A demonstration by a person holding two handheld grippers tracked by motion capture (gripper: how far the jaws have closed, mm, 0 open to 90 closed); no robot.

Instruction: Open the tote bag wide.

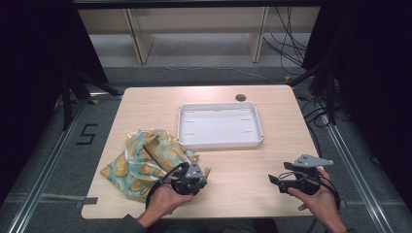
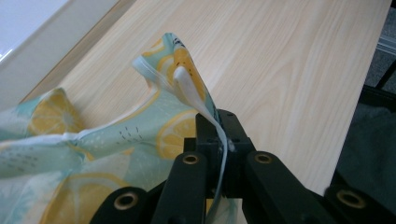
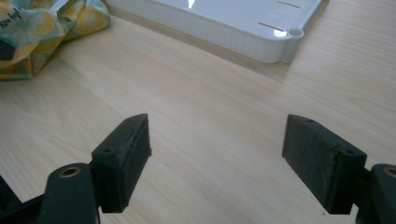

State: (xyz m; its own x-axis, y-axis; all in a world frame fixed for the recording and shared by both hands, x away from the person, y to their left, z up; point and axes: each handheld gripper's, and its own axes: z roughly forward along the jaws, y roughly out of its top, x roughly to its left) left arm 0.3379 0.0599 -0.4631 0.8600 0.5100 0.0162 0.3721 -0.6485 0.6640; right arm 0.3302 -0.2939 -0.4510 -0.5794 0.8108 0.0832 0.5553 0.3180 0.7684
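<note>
The left claw (image 2: 219, 154) is pressed together on a white-hemmed edge of the lemon-print cloth (image 2: 93, 140), pinching the fabric between its black jaws; the hem stands up above them in the left gripper view; the rest of the cloth lies crumpled on the worktop (image 1: 233, 167) at the near left, partly over that side's edge in the high view. The right claw (image 3: 217, 163) stands spread with nothing between its pads, low over bare wood at the near right, well apart from the cloth (image 3: 42, 28). Beyond both, a white tray (image 1: 221, 141) sits empty toward the far middle of the worktop.

The step in hand looks like drawing one edge out to open or fold the cloth; the next move probably calls for the right claw to cross over and pinch a second edge or corner, so the fabric can be stretched flat between the two.

Counted: one cloth; one tray; two claws.
</note>
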